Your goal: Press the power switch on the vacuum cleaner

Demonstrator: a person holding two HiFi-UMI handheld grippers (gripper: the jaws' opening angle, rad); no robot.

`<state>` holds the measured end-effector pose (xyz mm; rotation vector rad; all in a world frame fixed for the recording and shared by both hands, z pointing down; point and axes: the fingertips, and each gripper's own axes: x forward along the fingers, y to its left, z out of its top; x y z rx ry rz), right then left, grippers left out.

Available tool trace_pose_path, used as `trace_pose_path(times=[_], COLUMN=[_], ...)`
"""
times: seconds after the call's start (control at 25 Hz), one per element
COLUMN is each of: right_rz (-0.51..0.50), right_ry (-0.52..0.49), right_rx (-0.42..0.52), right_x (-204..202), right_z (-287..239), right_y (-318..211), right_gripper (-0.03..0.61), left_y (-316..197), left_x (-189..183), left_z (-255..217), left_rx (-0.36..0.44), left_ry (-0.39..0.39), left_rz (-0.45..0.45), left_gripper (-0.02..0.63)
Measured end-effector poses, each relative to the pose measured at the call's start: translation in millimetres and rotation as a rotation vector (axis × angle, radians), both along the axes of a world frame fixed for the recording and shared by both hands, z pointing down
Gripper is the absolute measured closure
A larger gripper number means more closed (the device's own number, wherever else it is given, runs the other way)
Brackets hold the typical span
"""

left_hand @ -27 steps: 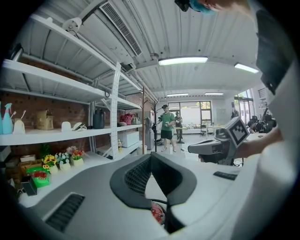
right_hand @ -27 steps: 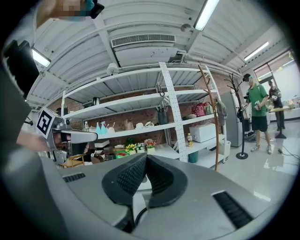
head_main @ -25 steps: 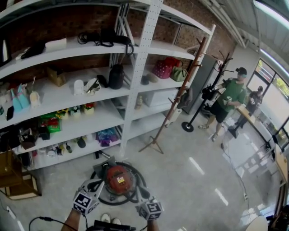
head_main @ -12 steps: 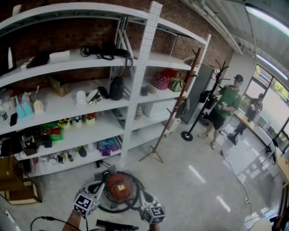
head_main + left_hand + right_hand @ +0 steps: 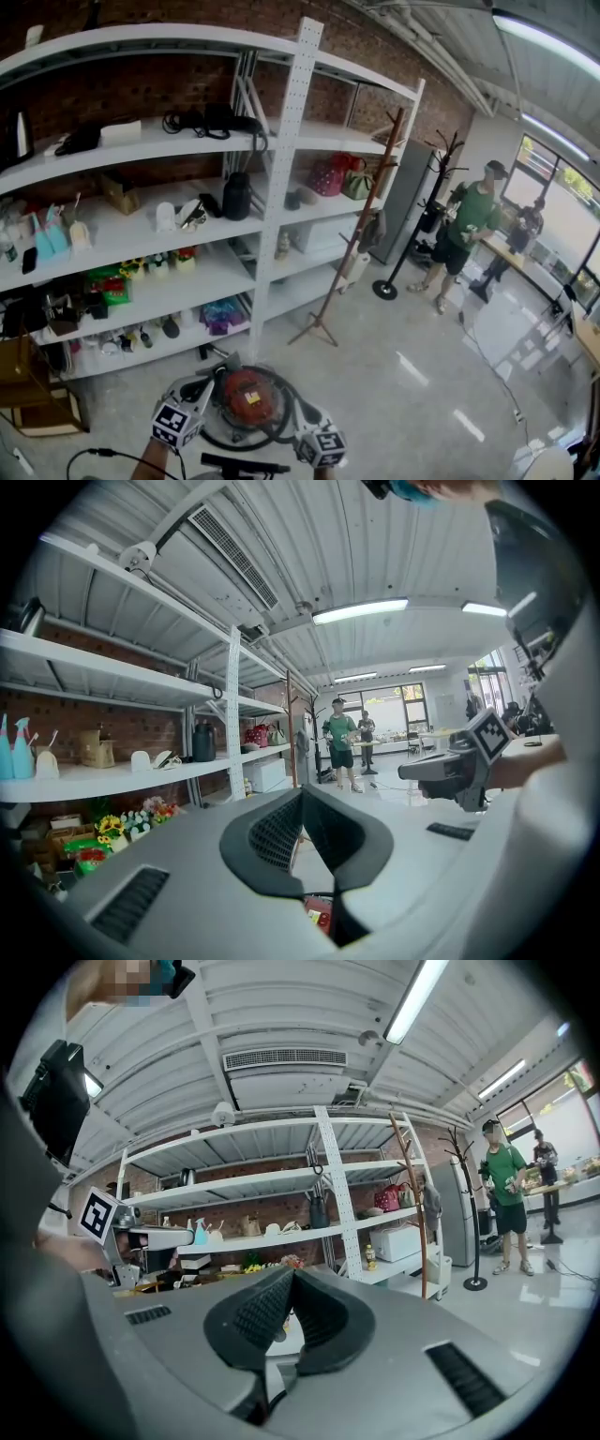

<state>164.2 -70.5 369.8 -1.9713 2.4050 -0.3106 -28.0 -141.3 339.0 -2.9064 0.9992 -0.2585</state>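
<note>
Our view has tipped upward over the last second: the vacuum [image 5: 246, 398] and both grippers sit lower in the head view than they did, and more ceiling shows, yet the grippers keep much the same places on either side of the red body. We judge that the head moved more than the hands, so the fingers are no closer to the vacuum than before. The left gripper [image 5: 202, 386] has its fingers clenched tip to tip on nothing, and through the gap under those tips a sliver of red vacuum shows, just below and ahead. The right gripper [image 5: 300, 412] is likewise pinched closed and empty, with the vacuum lying to the inner side of its tips. We cannot make out the power switch, as it is too small here. The pose would fit closed tips readied for a poke as well as tips drawn back after one. The vacuum is a squat round drum with a glossy red top and a yellow label [image 5: 251, 397] at its middle. A black hose [image 5: 225, 439] loops round its base on the pale, polished floor [image 5: 394, 375]. The fingers are dark wedges with a fine gridded, rubbery face, set in smooth grey moulded shells.
</note>
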Motion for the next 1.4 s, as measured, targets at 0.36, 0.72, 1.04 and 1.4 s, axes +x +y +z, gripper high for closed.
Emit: trace_pose_path(times=[0.36,0.72,1.04,1.4], right_rz=[0.005,-0.021,-0.035,-0.04], right_ry=[0.017,0.041,0.047,0.051], right_rx=[0.041,0.045,0.042,0.042], right_x=[1,-16,-25,-30], right_z=[-6,-13,-15,-15], right_y=[-2,-3,1,6], right_gripper=[0.568,0.569,0.569,0.569], left_y=[-1,2,4,10], left_x=[-1,-6,-14,-19], left_z=[-12,-13,-5,-14], left_rx=[0.023,0.019,0.015,0.022], left_ry=[0.009,0.005,0.007,0.019], left_rz=[-0.008,-0.01,-0.019,-0.027], left_gripper=[0.621,0.621,0.621,0.621])
